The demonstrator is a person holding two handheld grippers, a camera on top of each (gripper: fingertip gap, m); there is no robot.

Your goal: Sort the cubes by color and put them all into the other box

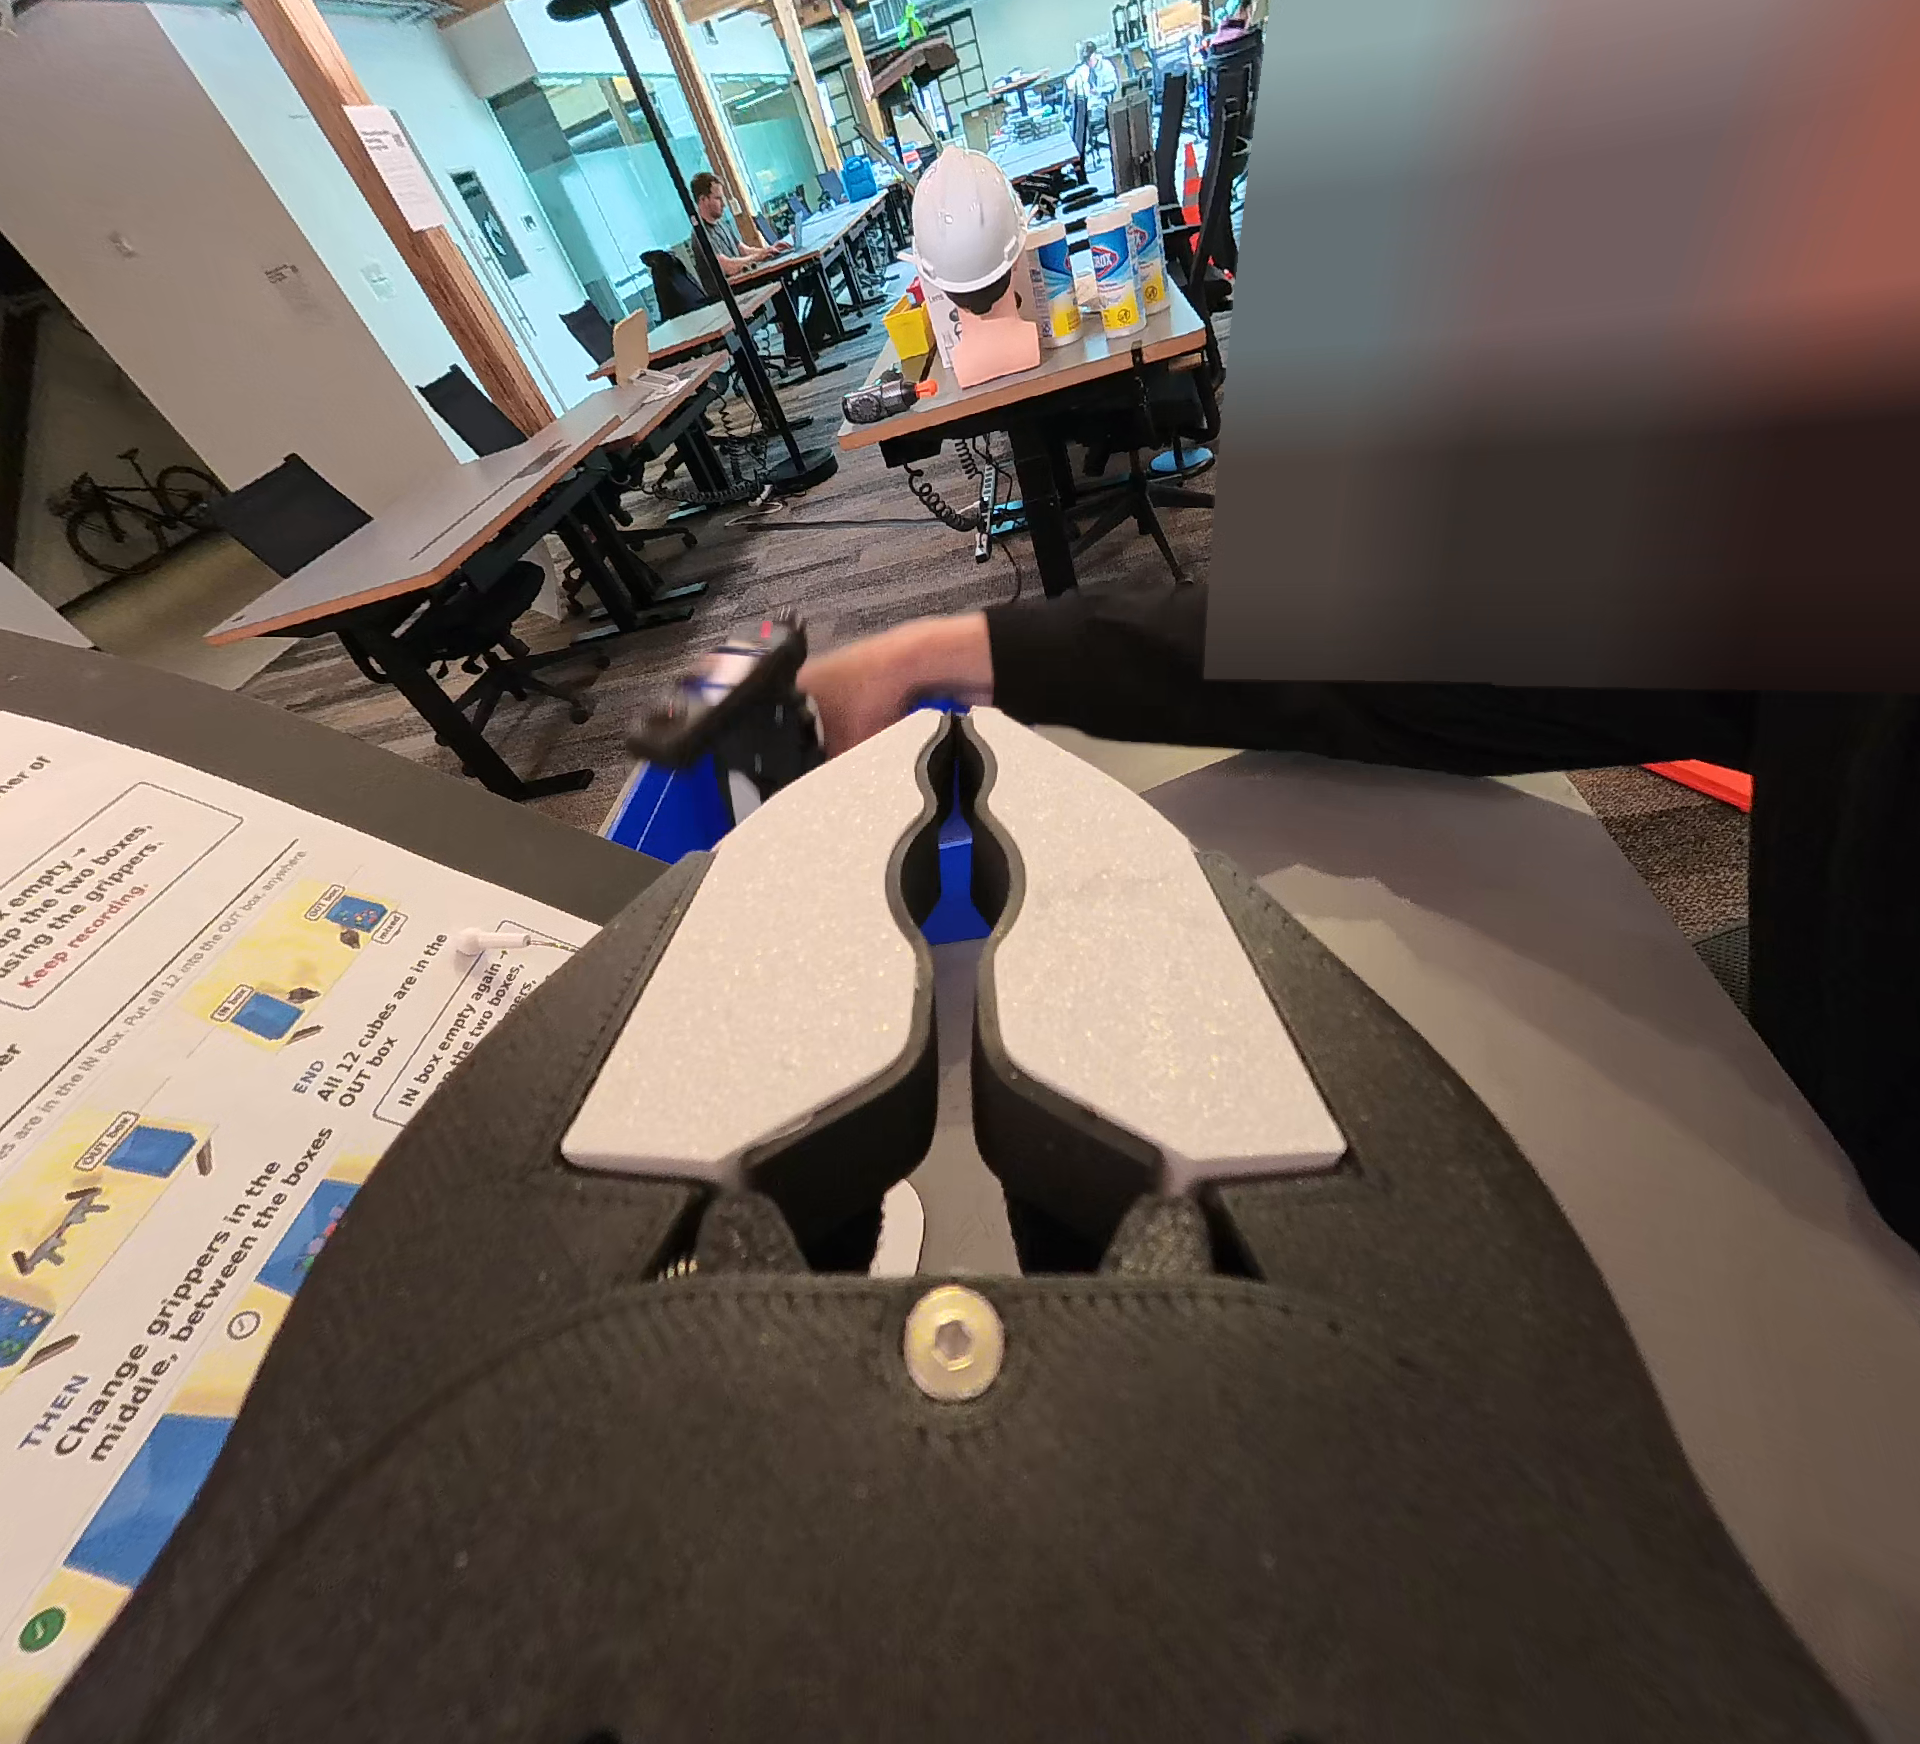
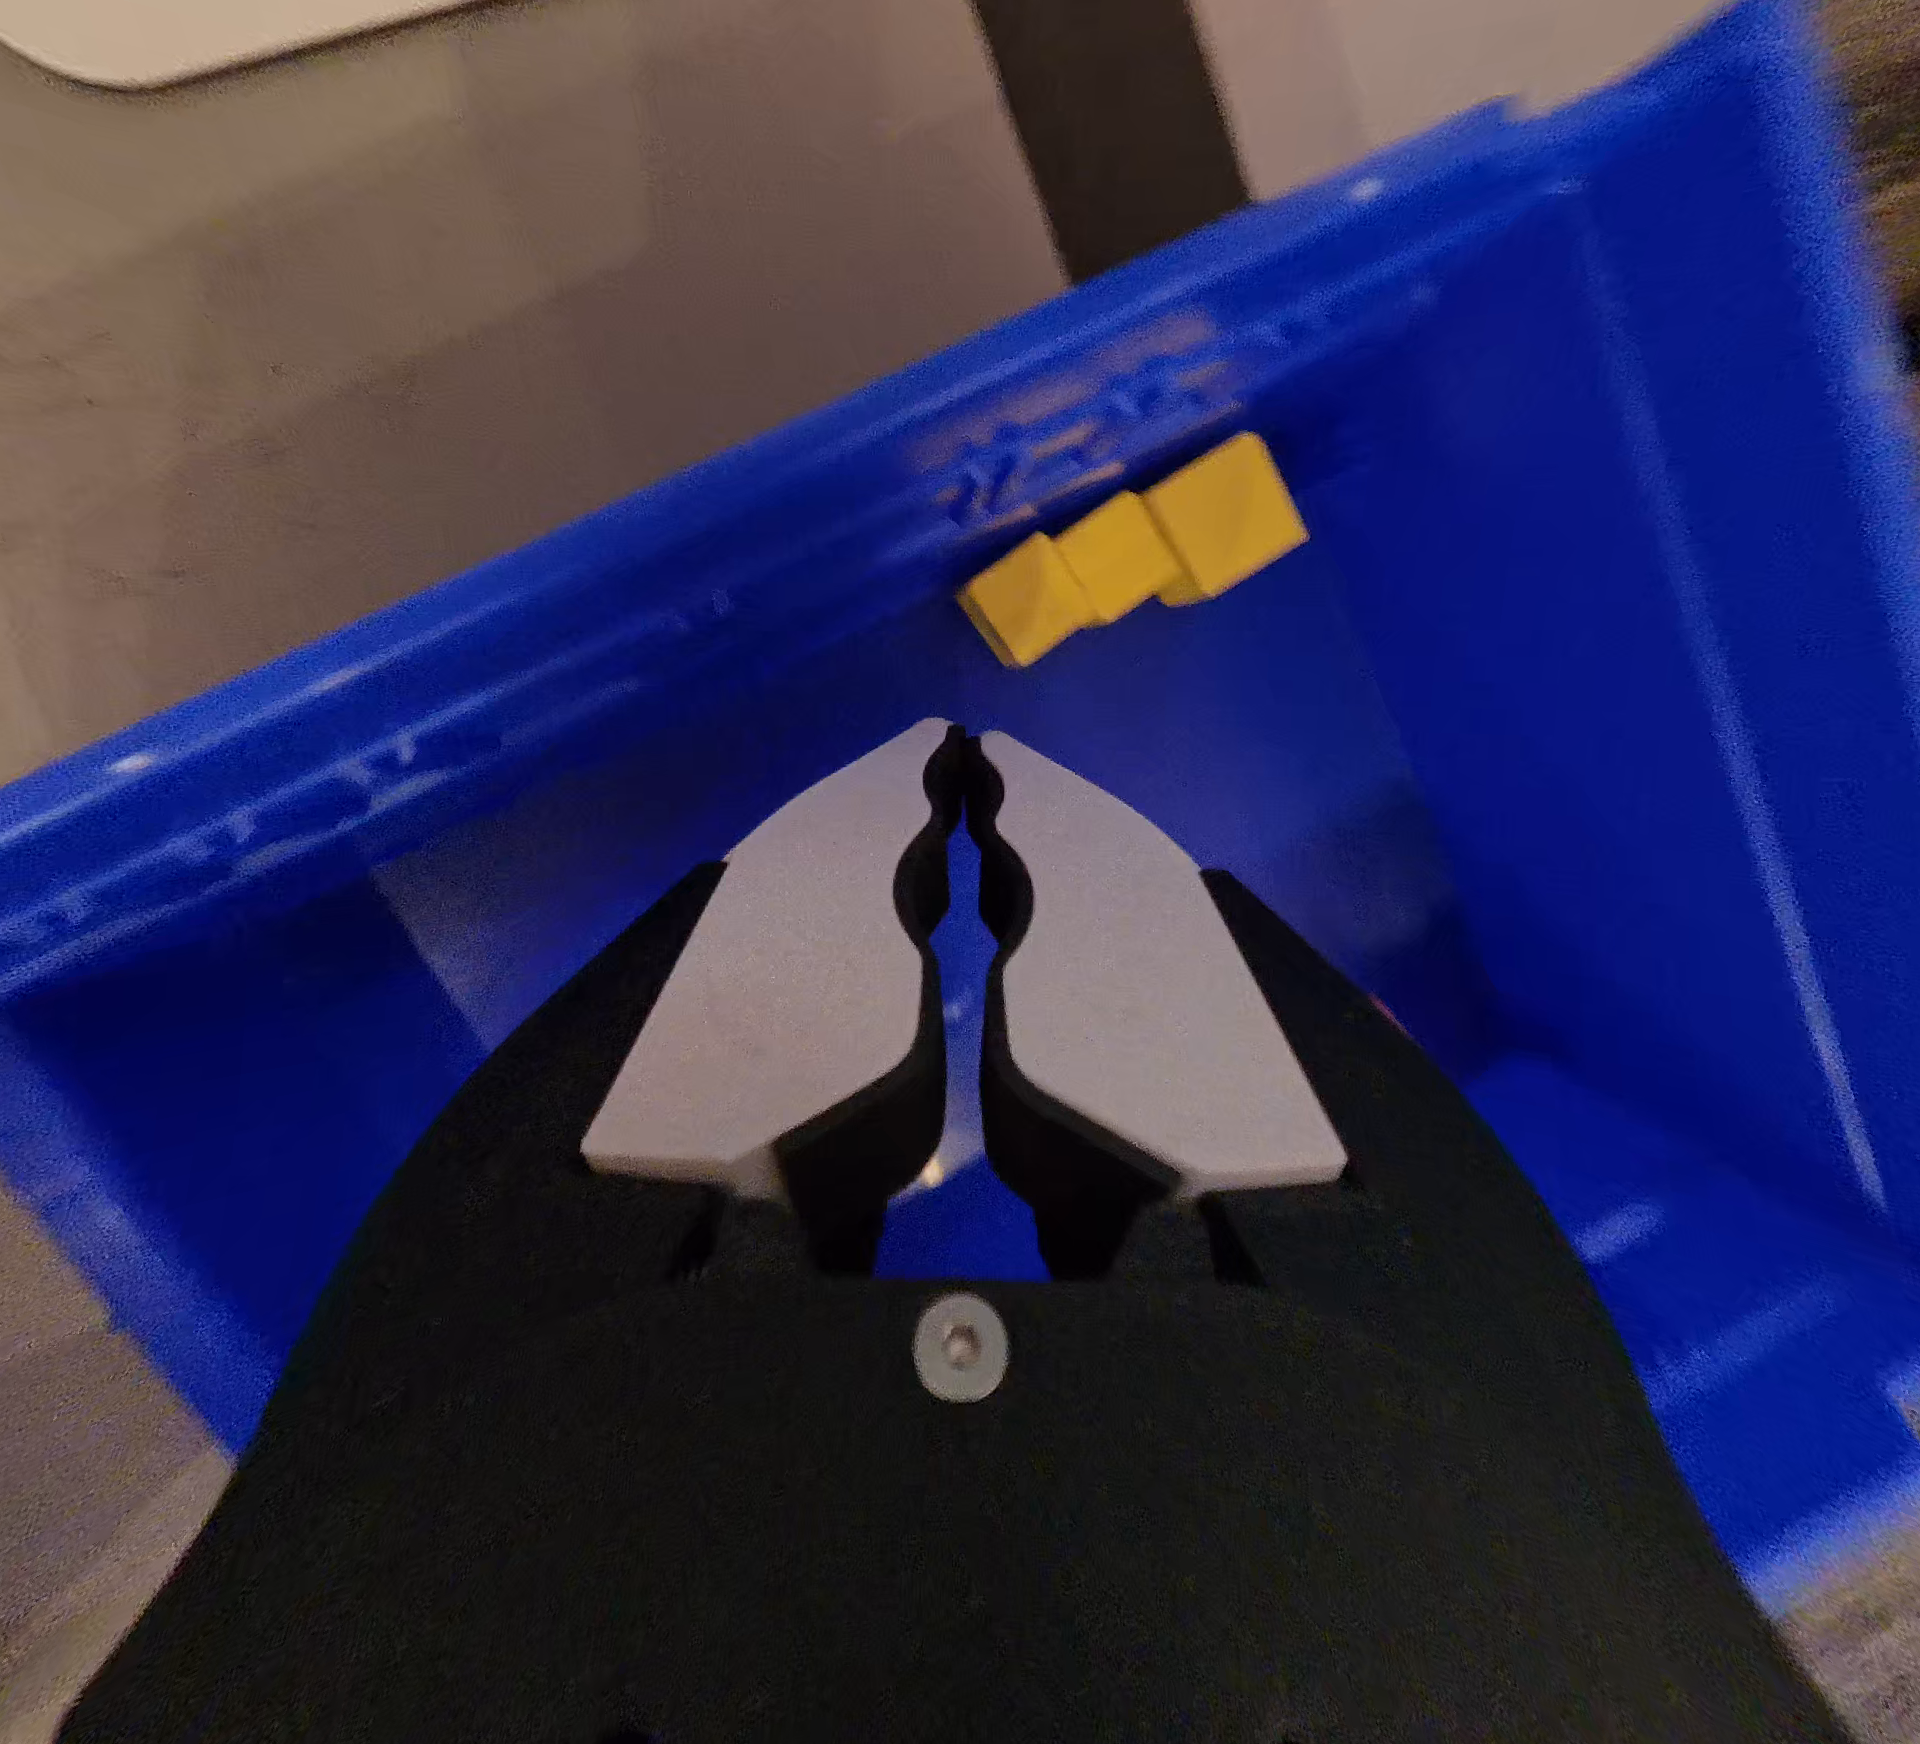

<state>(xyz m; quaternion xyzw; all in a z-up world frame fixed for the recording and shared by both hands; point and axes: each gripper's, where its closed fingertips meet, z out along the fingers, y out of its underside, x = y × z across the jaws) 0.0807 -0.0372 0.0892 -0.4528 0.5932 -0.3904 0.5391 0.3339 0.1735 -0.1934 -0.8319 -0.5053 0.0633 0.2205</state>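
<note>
Right gripper (image 2: 964,738) hangs inside the blue box (image 2: 1621,468), tips pressed together on nothing; three yellow cubes (image 2: 1132,551) sit just ahead of the tips in a row against the far wall, probably grouped there to keep one colour together. Left gripper (image 1: 958,730) is likewise closed and empty, raised level over the table (image 1: 1403,884), likely idling clear; no other colours show.

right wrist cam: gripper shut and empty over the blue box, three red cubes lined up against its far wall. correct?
Not quite: the three cubes are yellow, not red. The right wrist view shows them in a row against the far wall of the blue box, with the right gripper shut and empty above it.
</note>
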